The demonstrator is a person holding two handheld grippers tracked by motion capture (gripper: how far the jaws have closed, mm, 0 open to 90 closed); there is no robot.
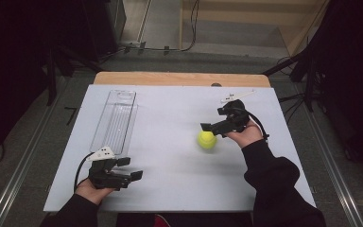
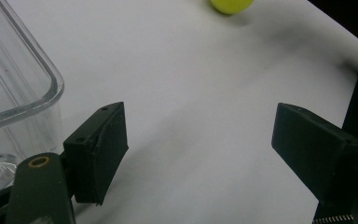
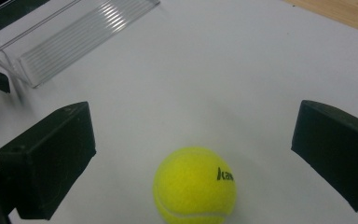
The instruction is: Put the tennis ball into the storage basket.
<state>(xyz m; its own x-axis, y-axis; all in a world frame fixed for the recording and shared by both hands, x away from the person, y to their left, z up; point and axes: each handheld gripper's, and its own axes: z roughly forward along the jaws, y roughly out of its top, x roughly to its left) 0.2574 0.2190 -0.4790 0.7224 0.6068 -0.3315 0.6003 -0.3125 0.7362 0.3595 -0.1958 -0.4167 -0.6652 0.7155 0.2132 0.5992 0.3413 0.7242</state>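
hidden/cut off: tennis ball (image 3: 195, 185) bottom is clipped by the frame edge in the right gripper view; in the left gripper view just a yellow sliver at the top edge (image 2: 231, 5). Black print on the ball partly readable, can't make out the full word. Small white object (image 1: 236, 97) at the far right of the desk, too small to identify.
ball: on the desk (image 1: 170, 189), right of centre (image 1: 207, 139), just beside the right gripper, lying between its spread fingers; whether it touches either one I can't tell.
right gripper (image 1: 217, 126): fingers wide apart, holding nothing; ball sits low in the gap, in its own view (image 3: 200, 154).
left gripper (image 1: 130, 168): near the front-left of the desk, fingers wide apart, nothing between them (image 2: 200, 140), bare desk below.
tray: clear plastic tray (image 1: 115, 120), long and narrow, at left, running front to back; its near corner is just beside the left gripper's fingers (image 2: 98, 149).
surface: white sheet over the desk, wood strip (image 1: 182, 78) exposed along the far edge.
room: dark surroundings, grey floor (image 1: 19, 142), cables (image 1: 293, 101) on the floor at the far and right sides.
open room: middle of the desk between tray and ball is bare; ball is well apart from the tray.
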